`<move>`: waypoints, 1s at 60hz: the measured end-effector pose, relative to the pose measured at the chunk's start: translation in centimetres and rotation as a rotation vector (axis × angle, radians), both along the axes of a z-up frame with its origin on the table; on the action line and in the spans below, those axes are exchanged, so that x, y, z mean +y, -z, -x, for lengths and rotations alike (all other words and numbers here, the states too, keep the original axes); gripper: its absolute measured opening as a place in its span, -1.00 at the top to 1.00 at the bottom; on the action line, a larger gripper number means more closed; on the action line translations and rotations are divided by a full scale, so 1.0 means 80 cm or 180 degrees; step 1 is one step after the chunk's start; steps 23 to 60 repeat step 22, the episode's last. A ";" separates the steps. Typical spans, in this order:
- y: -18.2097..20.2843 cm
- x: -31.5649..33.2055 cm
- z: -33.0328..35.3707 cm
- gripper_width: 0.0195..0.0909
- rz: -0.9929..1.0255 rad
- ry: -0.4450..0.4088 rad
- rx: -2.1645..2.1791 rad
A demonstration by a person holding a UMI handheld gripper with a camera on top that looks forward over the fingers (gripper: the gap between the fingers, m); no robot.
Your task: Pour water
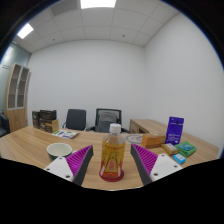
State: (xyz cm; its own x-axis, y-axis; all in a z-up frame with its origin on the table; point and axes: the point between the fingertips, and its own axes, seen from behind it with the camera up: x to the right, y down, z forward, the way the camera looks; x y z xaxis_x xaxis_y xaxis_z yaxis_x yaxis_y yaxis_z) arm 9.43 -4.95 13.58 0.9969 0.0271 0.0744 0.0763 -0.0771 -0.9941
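Single claw-mounted wide view, low and close over the table (pixel 30 145), facing the far wall, seemingly level.

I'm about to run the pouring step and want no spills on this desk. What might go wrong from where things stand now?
1. The bottle stands between the fingers of the gripper, which look open; lifting before both pads press on it could tip it.
2. Its white cap looks on, so tilting now would likely pour nothing.
3. The bowl sits off to one side; carrying the bottle across risks drips on the table or the nearby papers.
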 end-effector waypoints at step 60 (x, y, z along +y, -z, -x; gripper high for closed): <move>-0.034 -0.251 0.099 -0.81 0.0028 -0.0241 0.0468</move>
